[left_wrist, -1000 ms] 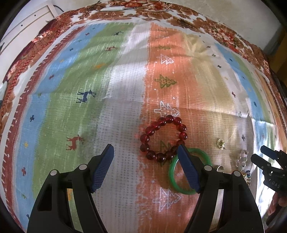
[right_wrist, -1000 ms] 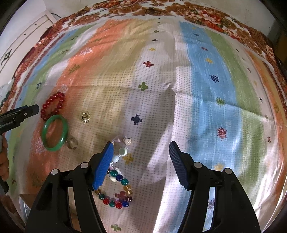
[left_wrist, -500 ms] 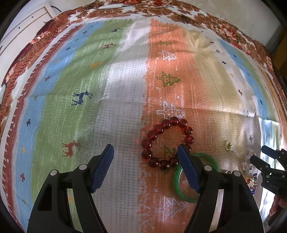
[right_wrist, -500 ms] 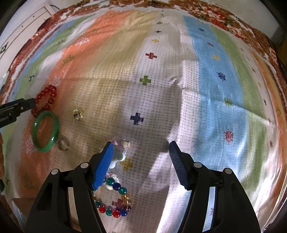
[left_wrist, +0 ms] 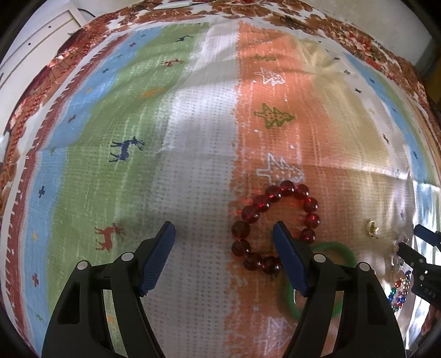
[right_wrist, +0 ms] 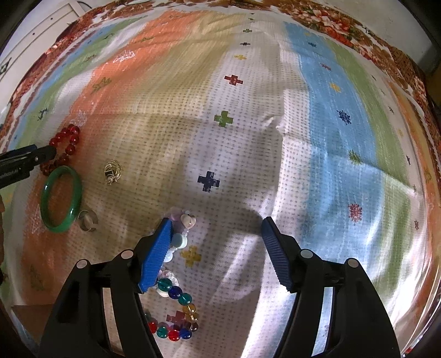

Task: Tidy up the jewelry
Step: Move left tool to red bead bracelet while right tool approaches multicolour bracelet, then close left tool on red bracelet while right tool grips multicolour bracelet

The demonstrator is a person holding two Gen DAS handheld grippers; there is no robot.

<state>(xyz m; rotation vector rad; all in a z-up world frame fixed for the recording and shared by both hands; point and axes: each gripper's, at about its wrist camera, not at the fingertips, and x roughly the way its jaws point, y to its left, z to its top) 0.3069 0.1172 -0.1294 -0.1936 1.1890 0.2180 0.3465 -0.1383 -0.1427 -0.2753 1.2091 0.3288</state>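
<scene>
My left gripper (left_wrist: pixel 223 231) is open and empty, low over the cloth. A dark red bead bracelet (left_wrist: pixel 248 214) lies around its right finger (left_wrist: pixel 289 258); a green bangle (left_wrist: pixel 339 250) lies just behind. My right gripper (right_wrist: pixel 216 228) is open and empty. Its left finger (right_wrist: pixel 157 256) covers part of a pale bead-and-shell bracelet (right_wrist: pixel 187 220); a multicoloured bead bracelet (right_wrist: pixel 179 300) lies below. The right view also shows the green bangle (right_wrist: pixel 60 198), red bracelet (right_wrist: pixel 69 137), gold earring (right_wrist: pixel 113 170) and silver ring (right_wrist: pixel 88 220).
A striped patterned cloth (left_wrist: pixel 193 137) covers the table, with a floral border (left_wrist: pixel 275 16) at the back. A white cabinet (left_wrist: pixel 35 41) stands at the far left. The right gripper's tips (left_wrist: pixel 421 247) show at the right edge of the left view.
Both grippers have moved forward and down towards the cloth. The red bracelet now sits around my left gripper's right finger. The pale bracelet is closer to my right gripper's left finger.
</scene>
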